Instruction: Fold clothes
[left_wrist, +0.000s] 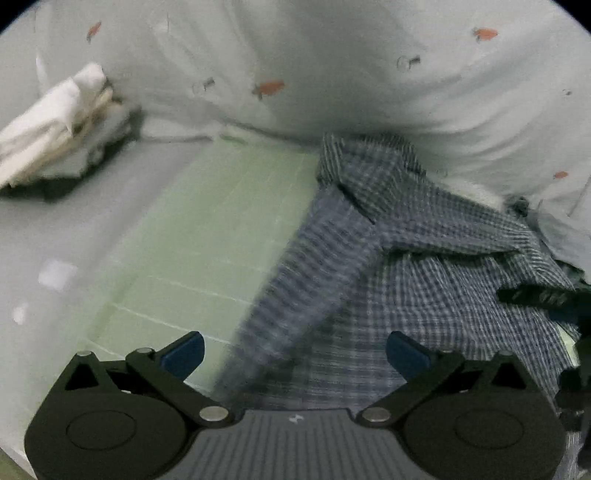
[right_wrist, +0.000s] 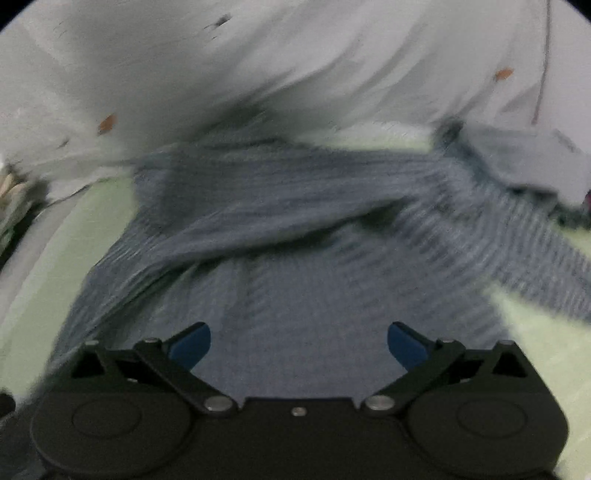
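A: Tongs?
B: My left gripper (left_wrist: 295, 350) and right gripper (right_wrist: 299, 345) both gape, holding nothing.
A: Shirt?
B: Checked shirt (left_wrist: 424, 266) spread on green mat (left_wrist: 207, 229), beside pillow (left_wrist: 369, 74).

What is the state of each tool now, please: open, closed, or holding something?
Left tool: open, holding nothing; the checked shirt lies beyond its fingers.
Right tool: open wide, holding nothing, above the same shirt.

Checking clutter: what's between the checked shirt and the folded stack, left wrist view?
Only bare green mat between checked shirt and folded stack; left wrist view.
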